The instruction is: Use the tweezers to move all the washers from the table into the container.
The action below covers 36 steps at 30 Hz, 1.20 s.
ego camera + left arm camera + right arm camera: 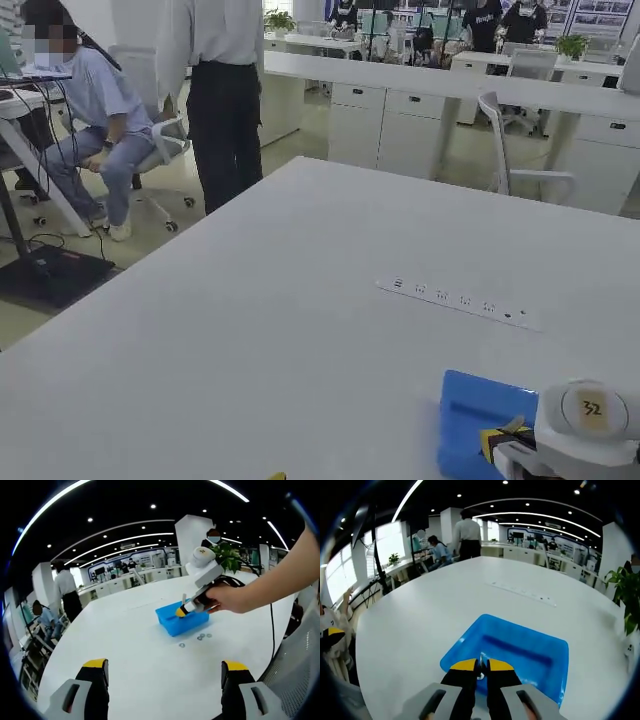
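R gripper (481,666) is hanging over the near rim of the blue container (520,650). Its jaws are pressing together on a thin pale sliver, prob. the tweezers (481,674). The tips are too small to tell whether they're carrying a washer. L gripper (164,665) is sitting well back from the container, jaws standing wide apart & gripping nothing.

Key relation: the washers (200,637) are lying on the white table (125,650) just beside the container, outside the long wall facing the L gripper. A few are sitting in a loose cluster, w/ one slightly apart. From the tweezers they're lying down & back over that wall. R gripper is being held much nearer to them than L.

Container: shallow rectangular tray, looking like smooth blue plastic w/ low walls. Washers: small flat grey rings, prob. metal. They're lying flat on a glossy top, so I'm judging they'll be sliding easily & needing a low pinch across the rim.
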Each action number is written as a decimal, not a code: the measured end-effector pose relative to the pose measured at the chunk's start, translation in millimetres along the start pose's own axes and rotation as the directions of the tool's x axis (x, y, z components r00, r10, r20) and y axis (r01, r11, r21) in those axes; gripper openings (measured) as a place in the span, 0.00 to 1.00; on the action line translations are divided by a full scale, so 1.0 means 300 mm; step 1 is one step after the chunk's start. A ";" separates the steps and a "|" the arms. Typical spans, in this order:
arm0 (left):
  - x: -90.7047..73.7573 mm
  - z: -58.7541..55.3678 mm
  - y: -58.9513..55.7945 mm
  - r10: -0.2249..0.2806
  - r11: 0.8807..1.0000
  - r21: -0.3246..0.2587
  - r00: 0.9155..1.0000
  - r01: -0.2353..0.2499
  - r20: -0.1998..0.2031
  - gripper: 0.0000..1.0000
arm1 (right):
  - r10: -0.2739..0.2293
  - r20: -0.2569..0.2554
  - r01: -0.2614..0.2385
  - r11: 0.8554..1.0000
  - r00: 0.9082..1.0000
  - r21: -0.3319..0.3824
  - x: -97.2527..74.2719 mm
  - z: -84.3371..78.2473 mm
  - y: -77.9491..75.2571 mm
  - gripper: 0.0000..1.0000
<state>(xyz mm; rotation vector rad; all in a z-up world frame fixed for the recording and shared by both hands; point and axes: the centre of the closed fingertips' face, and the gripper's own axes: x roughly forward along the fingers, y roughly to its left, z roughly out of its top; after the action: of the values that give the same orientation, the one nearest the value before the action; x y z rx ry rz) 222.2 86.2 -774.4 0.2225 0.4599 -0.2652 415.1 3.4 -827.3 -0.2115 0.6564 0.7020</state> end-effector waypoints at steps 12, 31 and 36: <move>-0.002 0.003 -0.002 -0.002 1.000 0.008 1.000 0.002 0.007 0.96 | 0.004 0.064 -0.004 1.000 0.998 0.007 -0.085 0.063 -0.028 0.03; -0.005 -0.002 0.004 0.010 1.000 0.012 1.000 -0.010 0.002 0.97 | -0.006 0.167 -0.002 0.999 0.986 0.046 -0.286 0.062 -0.024 0.04; -0.011 0.008 0.008 0.018 1.000 0.014 1.000 -0.019 0.012 0.96 | 0.002 0.177 -0.017 0.997 0.984 0.079 -0.316 0.040 -0.019 0.03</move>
<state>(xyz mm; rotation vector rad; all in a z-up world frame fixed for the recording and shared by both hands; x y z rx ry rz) 220.8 88.6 -770.4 0.2385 0.4438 -0.2515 370.3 -46.4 -758.9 -0.0709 0.5144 0.6936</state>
